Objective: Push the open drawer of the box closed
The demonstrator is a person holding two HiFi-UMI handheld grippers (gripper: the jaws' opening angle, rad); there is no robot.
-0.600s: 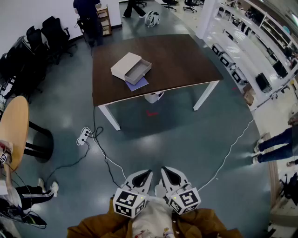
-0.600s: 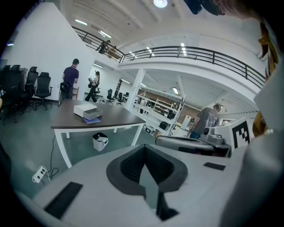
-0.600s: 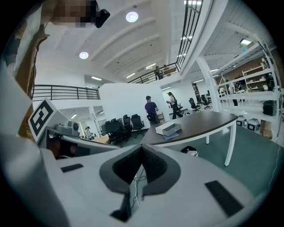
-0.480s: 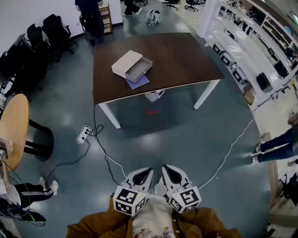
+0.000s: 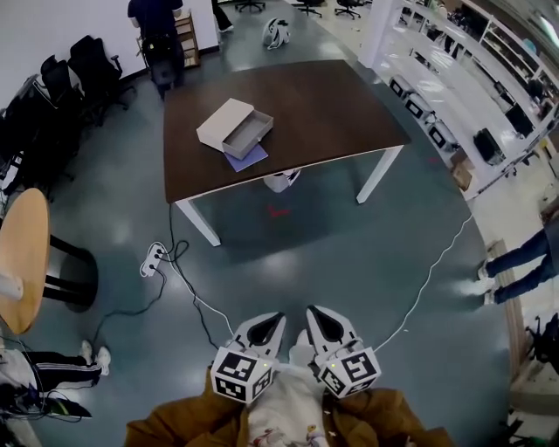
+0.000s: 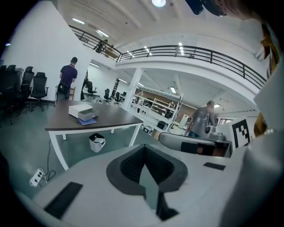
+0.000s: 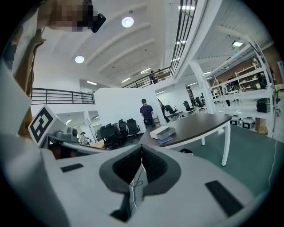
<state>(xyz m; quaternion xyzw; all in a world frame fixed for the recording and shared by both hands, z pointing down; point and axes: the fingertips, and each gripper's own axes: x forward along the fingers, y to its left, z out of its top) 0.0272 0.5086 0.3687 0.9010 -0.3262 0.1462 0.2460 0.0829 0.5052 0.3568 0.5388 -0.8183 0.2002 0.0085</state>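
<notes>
A pale cardboard box (image 5: 225,122) with its grey drawer (image 5: 247,134) pulled out lies on the dark brown table (image 5: 323,105), far ahead across the floor. A purple sheet (image 5: 246,158) lies under its near end. The box (image 6: 80,109) looks small in the left gripper view, and the box (image 7: 160,131) shows again in the right gripper view. Both grippers are held close to my chest, far from the table. My left gripper (image 5: 267,325) is shut with nothing in it. My right gripper (image 5: 316,318) is shut too, holding nothing.
A power strip (image 5: 154,257) and cables trail over the floor between me and the table. A small bin (image 5: 281,181) stands under the table. Office chairs (image 5: 86,61) line the left wall, a round wooden table (image 5: 19,257) sits at left, shelving (image 5: 472,52) at right. A person (image 5: 155,26) stands beyond the table.
The view has shifted slightly toward the table; the box now sits a little further left in the frame. Both grippers stay against my chest, shut.
</notes>
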